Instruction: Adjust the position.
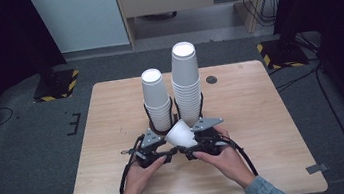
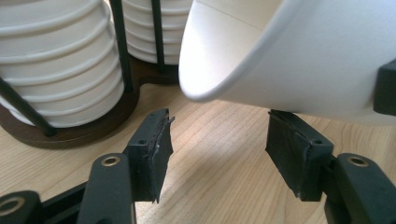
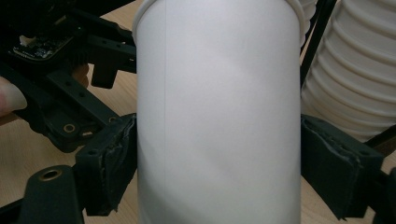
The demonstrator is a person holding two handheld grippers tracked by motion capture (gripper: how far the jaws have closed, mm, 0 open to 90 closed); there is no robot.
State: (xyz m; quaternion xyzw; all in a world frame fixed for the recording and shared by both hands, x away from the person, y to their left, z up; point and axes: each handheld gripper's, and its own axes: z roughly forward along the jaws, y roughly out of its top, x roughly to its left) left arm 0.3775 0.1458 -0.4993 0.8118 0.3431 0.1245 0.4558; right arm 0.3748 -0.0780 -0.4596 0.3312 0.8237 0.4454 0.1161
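While the right gripper (image 3: 217, 163) clamps a single white cup (image 3: 217, 112) between its pads, tilted just in front of the two cup stacks (image 1: 179, 91), the left gripper (image 2: 217, 158) holds nothing — jaws apart on bare table (image 2: 215, 154), under that cup's rim
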